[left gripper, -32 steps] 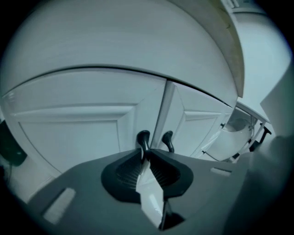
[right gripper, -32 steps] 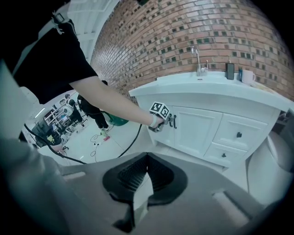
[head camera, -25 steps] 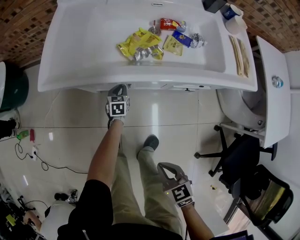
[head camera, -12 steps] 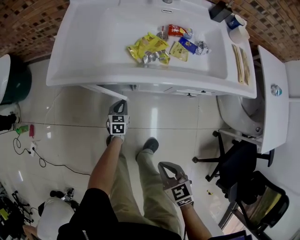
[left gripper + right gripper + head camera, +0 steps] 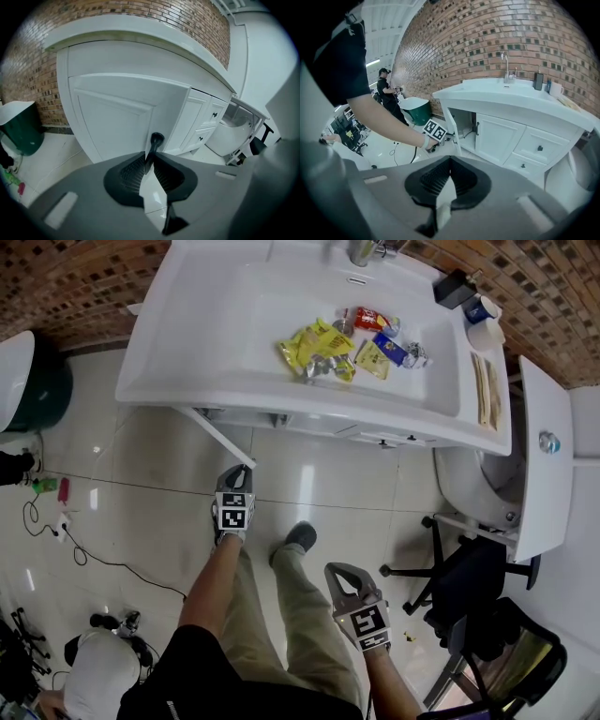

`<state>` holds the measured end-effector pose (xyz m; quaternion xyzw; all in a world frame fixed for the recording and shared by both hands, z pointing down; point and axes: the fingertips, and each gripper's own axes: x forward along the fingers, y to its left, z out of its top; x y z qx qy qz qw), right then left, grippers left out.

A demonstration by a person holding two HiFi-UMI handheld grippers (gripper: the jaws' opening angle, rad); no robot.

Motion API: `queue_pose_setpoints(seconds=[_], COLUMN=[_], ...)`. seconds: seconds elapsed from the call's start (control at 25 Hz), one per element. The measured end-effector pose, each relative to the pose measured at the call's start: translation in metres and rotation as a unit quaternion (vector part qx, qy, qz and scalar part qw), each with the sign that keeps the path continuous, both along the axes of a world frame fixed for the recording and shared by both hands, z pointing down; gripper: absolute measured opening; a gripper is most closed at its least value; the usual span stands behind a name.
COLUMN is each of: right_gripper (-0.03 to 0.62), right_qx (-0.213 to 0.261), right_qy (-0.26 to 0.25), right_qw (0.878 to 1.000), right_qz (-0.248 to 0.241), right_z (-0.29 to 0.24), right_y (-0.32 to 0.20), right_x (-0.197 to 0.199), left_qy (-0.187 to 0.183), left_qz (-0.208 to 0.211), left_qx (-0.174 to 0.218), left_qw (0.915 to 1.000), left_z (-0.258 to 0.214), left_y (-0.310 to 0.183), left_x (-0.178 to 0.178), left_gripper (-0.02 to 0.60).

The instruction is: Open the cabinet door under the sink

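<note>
The left gripper (image 5: 149,158) is pinched onto the black knob (image 5: 156,139) of the cabinet door (image 5: 220,439), which stands out open from under the sink (image 5: 187,381). The basin holds a heap of yellow, red and blue wrappers (image 5: 323,345). The right gripper (image 5: 449,162) hangs near the person's leg, jaws pressed together on nothing.

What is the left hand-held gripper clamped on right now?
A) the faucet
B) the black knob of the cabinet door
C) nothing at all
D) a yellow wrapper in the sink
B: the left hand-held gripper has its jaws closed on the black knob of the open cabinet door.
</note>
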<state>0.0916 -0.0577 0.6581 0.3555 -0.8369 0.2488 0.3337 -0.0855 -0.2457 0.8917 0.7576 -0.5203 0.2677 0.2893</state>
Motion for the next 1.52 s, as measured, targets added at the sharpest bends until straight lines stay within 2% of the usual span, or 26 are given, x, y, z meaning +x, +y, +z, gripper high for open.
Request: queue_pose_setpoints(seconds=[0.32, 0.6, 0.8, 0.96, 1.2, 1.4, 1.52], right_gripper=[-0.009, -0.009, -0.009, -0.009, -0.009, -0.009, -0.009], right_qx=[0.005, 0.012, 0.008, 0.003, -0.001, -0.007, -0.008], right_qy=[-0.010, -0.012, -0.011, -0.005, -0.003, 0.007, 0.011], right_qw=[1.000, 0.999, 0.999, 0.999, 0.999, 0.999, 0.999], right_qz=[-0.016, -0.027, -0.032, -0.042, -0.040, -0.040, -0.035], right_z=[-0.001, -0.008, -0.005, -0.003, -0.003, -0.004, -0.005], right_y=[-0.002, -0.008, -0.005, 0.001, 0.008, 0.021, 0.026], right_x=[-0.018, -0.035, -0.051, -0.068, -0.093, -0.115, -0.133], left_qy=[-0.005, -0.037, -0.043, -0.053, -0.059, -0.024, -0.011], left_qz=[-0.036, -0.085, -0.083, -0.098, -0.046, -0.009, -0.005], left_qx=[-0.021, -0.040, -0.041, -0.045, -0.064, -0.069, -0.085], left_qw=[0.9991, 0.9948, 0.9948, 0.9927, 0.9951, 0.9973, 0.9963], left_z=[0.001, 0.000, -0.001, -0.001, -0.001, -0.001, 0.003], left_y=[0.040, 0.072, 0.081, 0.086, 0.085, 0.084, 0.098], left_x=[-0.046, -0.115, -0.155, -0.193, -0.224, -0.236, -0.253], left_gripper=[0.066, 0.052, 0.044, 0.035, 0.035, 0.035, 0.002])
